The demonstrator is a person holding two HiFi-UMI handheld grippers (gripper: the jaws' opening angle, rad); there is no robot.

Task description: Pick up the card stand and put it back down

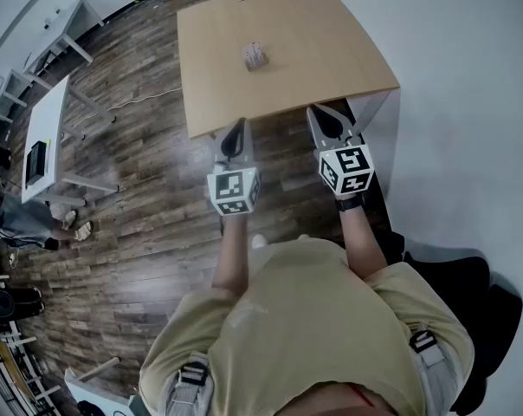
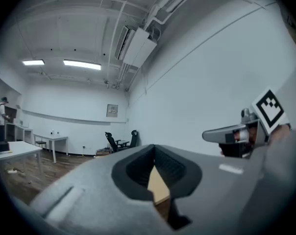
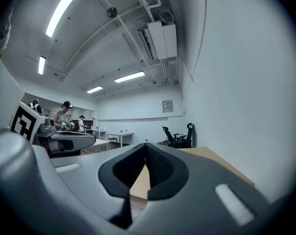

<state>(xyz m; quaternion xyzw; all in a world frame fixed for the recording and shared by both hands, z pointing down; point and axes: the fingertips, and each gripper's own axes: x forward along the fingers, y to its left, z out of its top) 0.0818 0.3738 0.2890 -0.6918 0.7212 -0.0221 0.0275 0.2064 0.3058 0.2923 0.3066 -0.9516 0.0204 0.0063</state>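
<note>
In the head view the card stand [image 1: 255,56], small and pale, stands near the middle of the light wooden table [image 1: 331,50]. Both grippers hover level at the table's near edge, well short of the stand. My left gripper [image 1: 238,125] is shut with nothing in it, its tip just at the edge. My right gripper [image 1: 317,113] is likewise shut and empty, reaching slightly over the edge to the right. In the left gripper view the jaws [image 2: 154,152] meet, and so do those in the right gripper view [image 3: 146,149]. Neither gripper view shows the card stand.
A white wall runs along the table's right side. White desks [image 1: 49,137] and a seated person [image 1: 19,219] are far off to the left on the wood floor. A black chair [image 1: 469,276] is behind me to the right. Black office chairs [image 3: 180,136] stand at the far wall.
</note>
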